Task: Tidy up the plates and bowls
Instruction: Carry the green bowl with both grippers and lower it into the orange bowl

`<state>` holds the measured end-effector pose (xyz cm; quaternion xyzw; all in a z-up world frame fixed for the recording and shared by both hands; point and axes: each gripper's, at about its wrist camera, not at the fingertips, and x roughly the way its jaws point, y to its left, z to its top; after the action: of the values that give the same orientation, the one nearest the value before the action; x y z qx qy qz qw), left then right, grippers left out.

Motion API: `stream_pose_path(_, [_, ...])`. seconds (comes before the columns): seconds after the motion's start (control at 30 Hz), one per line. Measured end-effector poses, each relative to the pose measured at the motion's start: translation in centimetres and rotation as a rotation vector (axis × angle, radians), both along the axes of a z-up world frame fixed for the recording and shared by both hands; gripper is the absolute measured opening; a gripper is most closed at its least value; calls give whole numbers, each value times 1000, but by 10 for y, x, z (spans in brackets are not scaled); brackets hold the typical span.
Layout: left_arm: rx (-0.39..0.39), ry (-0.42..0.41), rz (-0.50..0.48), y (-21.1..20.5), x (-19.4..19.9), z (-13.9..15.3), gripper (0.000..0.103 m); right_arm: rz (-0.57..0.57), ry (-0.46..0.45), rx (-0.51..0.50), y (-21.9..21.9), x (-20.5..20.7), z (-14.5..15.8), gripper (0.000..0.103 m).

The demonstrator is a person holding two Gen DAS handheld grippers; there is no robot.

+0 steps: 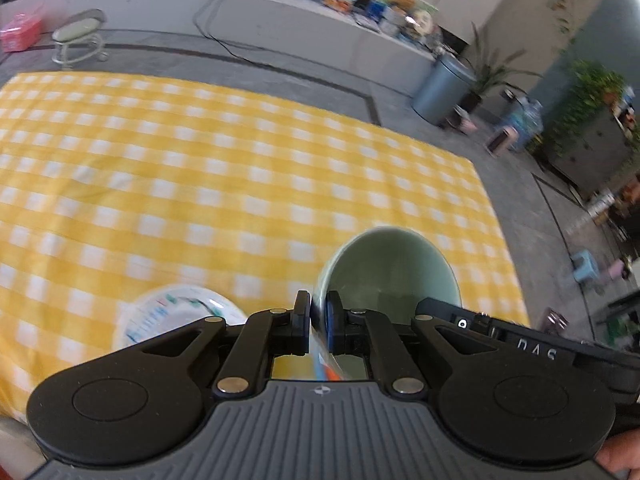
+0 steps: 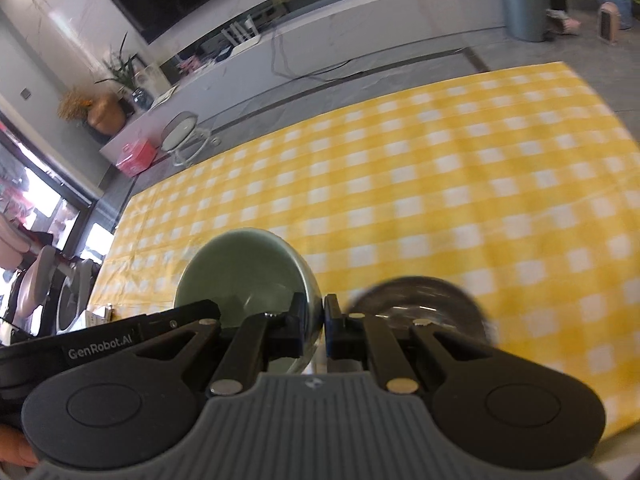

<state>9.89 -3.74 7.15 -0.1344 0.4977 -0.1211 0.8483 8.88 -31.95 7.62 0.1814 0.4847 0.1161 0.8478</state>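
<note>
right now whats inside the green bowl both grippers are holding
Nothing shows inside the green bowl: its pale glazed hollow looks bare in both wrist views. The left gripper and right gripper pinch opposite sides of its rim, and their fingers cover the near lower part, so that part stays unseen.

A yellow-and-white checked cloth (image 1: 240,168) covers the table. A white patterned plate (image 1: 176,312) lies near its near edge. A dark glass bowl (image 2: 420,300) sits there too.

Glossy green glazed bowl (image 1: 394,268), matt checked cloth (image 1: 200,168), clear glassy dish (image 2: 420,300)
</note>
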Motion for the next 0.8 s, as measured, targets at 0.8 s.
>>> stream_pose_path(0.8, [163, 124, -199, -72, 10, -61, 10, 24, 108, -113, -45, 0, -70, 4])
